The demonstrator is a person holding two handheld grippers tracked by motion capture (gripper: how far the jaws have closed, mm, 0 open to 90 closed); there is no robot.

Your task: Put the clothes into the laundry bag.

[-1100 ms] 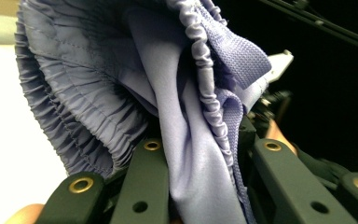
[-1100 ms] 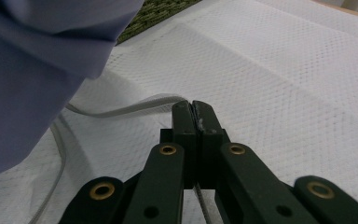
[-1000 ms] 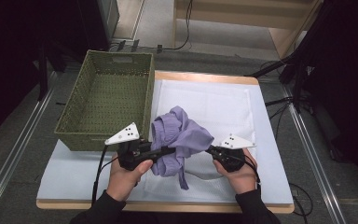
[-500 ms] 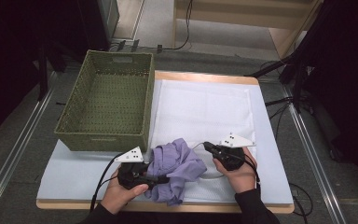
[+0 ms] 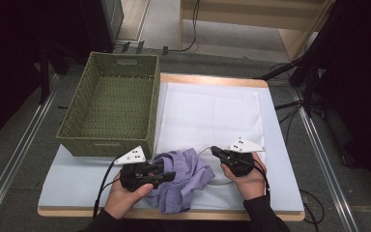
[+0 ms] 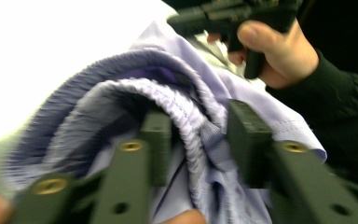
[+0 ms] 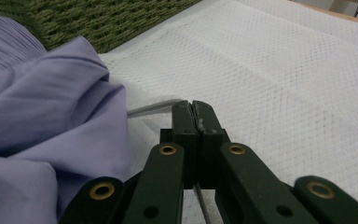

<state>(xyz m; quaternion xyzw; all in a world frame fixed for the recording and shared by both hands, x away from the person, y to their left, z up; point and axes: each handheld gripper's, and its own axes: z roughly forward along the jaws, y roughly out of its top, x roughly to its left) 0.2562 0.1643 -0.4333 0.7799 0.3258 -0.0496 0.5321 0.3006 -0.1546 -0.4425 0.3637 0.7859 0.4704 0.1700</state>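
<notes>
A crumpled purple garment (image 5: 186, 181) with an elastic waistband (image 6: 168, 98) lies on the white mat (image 5: 212, 106) near the table's front edge. My left gripper (image 5: 172, 174) reaches in from its left. Its jaws have just been closing and now pinch a bunched fold of the waistband (image 6: 200, 135). My right gripper (image 5: 214, 150) sits at the garment's right side, shut on a thin white drawstring (image 7: 151, 109) that runs out of the purple cloth (image 7: 51, 116). The right hand and its gripper (image 6: 228, 16) show beyond the fabric in the left gripper view.
An empty green woven basket (image 5: 104, 144) stands at the left, hard against the mat's edge. A pale blue cover (image 5: 72, 186) lies under the mat over the wooden table. The back half of the mat lies bare. Cables trail from both grippers.
The garment, held up between the two grippers a second ago, has come down onto the mat. My left gripper sank with it toward the front edge. The right gripper kept its place.
</notes>
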